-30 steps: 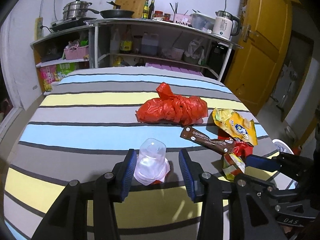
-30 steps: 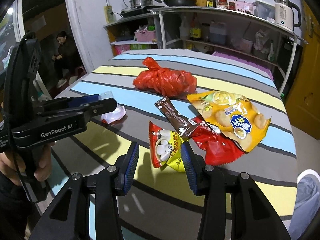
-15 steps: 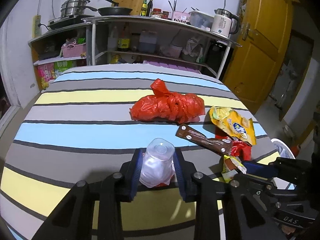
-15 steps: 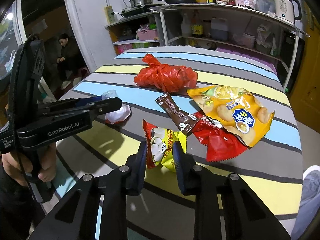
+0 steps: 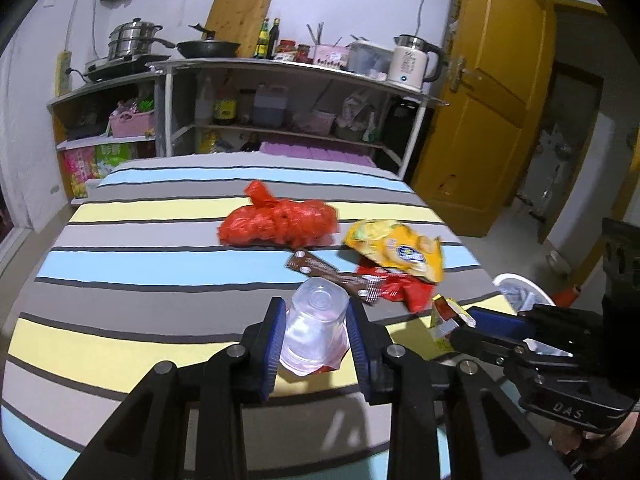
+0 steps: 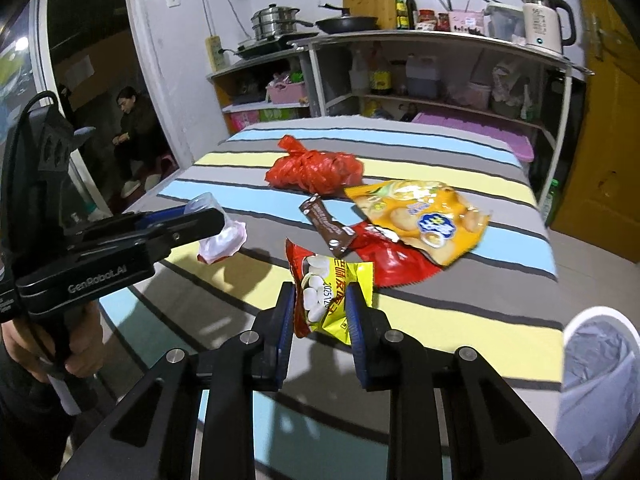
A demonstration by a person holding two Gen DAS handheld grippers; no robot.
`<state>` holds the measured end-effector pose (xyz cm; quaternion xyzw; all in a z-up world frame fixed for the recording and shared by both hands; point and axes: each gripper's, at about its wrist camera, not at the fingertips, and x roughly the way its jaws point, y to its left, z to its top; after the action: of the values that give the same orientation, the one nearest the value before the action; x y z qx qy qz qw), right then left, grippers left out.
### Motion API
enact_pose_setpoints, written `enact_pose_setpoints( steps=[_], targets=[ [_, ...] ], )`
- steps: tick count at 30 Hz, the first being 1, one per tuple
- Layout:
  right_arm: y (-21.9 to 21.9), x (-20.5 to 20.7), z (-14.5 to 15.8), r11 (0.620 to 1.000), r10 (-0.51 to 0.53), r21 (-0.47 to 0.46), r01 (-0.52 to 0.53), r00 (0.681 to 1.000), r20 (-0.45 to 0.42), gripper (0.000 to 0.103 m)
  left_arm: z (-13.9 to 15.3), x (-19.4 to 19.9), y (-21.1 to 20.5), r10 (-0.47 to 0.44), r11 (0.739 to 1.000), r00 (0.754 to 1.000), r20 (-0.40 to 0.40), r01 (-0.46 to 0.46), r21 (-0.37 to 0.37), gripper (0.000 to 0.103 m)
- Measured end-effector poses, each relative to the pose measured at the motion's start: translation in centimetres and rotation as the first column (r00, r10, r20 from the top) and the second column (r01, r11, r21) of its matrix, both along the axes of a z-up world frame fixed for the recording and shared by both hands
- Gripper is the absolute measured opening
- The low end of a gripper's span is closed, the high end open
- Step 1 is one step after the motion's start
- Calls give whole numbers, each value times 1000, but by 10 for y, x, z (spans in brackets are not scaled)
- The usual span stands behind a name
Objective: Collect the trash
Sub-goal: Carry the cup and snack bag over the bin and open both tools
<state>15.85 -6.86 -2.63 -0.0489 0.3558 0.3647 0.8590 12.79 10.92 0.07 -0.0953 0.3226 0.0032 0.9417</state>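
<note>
Tilting downward, left gripper [image 5: 316,334] clamps plastic cup [image 5: 314,330].

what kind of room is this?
Likely a small home kitchen or dining room: pot and pan on a shelf, a kettle, and a striped table with snack wrappers.

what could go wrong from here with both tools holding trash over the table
1. The left tool squeezes a thin clear plastic cup that already looks crumpled; it could buckle and slip out.
2. The right tool grips the red and yellow snack wrapper near one end only, so it might slide free on the way to the lined white bin.
3. The bin sits low beside the striped table; a drop from above could miss.
</note>
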Motion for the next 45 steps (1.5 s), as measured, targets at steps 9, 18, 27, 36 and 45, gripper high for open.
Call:
enact_pose_setpoints(
  steps=[9,18,27,36,45],
  targets=[
    [-41,-16,17,998,-63,25,62,997,43,26,17,-9,-46,-88,996,996,27,88,5,31],
    [-85,-24,25,989,-142,40,140,988,66,26,28,-7,-92,-175,984,984,43,175,21,31],
    [-131,-28,26,972,-234,49,231,969,75,26,31,7,-143,-272,962,961,47,271,24,31],
    [-178,-30,22,945,-327,53,324,943,69,26,29,23,-191,-361,932,932,40,361,21,31],
    [-211,-29,18,921,-389,55,386,919,59,26,22,39,-223,-411,912,911,28,411,10,31]
  ],
)
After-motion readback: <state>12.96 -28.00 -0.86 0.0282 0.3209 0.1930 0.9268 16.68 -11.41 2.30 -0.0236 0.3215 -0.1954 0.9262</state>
